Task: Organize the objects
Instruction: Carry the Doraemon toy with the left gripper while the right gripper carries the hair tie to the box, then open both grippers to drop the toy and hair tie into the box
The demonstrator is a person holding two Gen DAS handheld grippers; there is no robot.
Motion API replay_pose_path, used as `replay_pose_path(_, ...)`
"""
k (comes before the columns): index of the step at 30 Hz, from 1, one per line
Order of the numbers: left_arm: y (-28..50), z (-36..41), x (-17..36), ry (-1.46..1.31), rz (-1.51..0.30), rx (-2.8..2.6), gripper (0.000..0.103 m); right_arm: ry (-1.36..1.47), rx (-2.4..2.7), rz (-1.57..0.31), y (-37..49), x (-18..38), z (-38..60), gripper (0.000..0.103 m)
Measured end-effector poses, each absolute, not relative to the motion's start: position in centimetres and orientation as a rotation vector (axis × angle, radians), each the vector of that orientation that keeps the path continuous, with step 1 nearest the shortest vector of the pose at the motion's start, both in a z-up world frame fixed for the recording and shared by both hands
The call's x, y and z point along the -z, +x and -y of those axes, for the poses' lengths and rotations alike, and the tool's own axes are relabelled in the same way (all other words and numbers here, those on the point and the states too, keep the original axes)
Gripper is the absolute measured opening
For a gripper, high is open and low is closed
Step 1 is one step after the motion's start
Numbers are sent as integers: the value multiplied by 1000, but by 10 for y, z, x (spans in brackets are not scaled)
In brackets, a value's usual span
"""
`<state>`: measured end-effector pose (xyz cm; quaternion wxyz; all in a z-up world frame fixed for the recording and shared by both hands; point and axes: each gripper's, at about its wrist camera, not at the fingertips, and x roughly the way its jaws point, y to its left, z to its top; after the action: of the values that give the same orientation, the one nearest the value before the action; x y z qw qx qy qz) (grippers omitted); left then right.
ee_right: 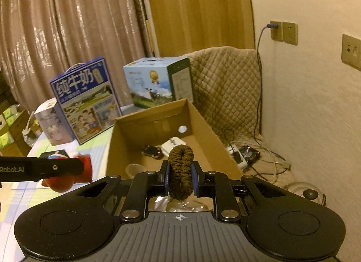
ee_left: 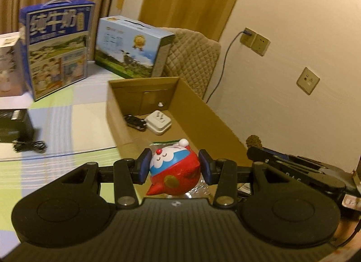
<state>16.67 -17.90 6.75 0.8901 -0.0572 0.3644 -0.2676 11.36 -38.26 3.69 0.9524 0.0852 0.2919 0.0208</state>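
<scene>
My left gripper [ee_left: 175, 167] is shut on a red, white and blue Doraemon toy [ee_left: 174, 171] in clear wrap, held just over the near end of an open cardboard box [ee_left: 203, 113]. My right gripper [ee_right: 180, 178] is shut on a dark brown braided hair tie [ee_right: 181, 167], held above the near edge of the same box [ee_right: 203, 117]. Inside the box lie a white plug adapter [ee_left: 158, 122], a black gadget [ee_left: 135, 122] and a small white cap [ee_left: 160, 104]. The left gripper with the toy [ee_right: 65, 178] shows at the left of the right wrist view.
Two milk cartons, one dark blue [ee_left: 56, 47] and one light blue [ee_left: 133, 50], stand behind the box on a checked cloth. A black box with a cable [ee_left: 15, 126] lies at left. A quilted chair back [ee_right: 225, 86], wall sockets and floor cables [ee_right: 248, 156] are at right.
</scene>
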Motion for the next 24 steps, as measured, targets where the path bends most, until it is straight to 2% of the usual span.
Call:
replay_pose_path(9,201,214,-45,-140,-806,591,37,209,-20,-610,127,-26,406,16)
replay_pose_path(20,201,193,-47,-109,-786,517,51,225,-49,-637,128,-13,403,17)
replay_pose_path(24,198,184,-45,-117,-790,501,53,242,-76,-639,129,-16,400,17)
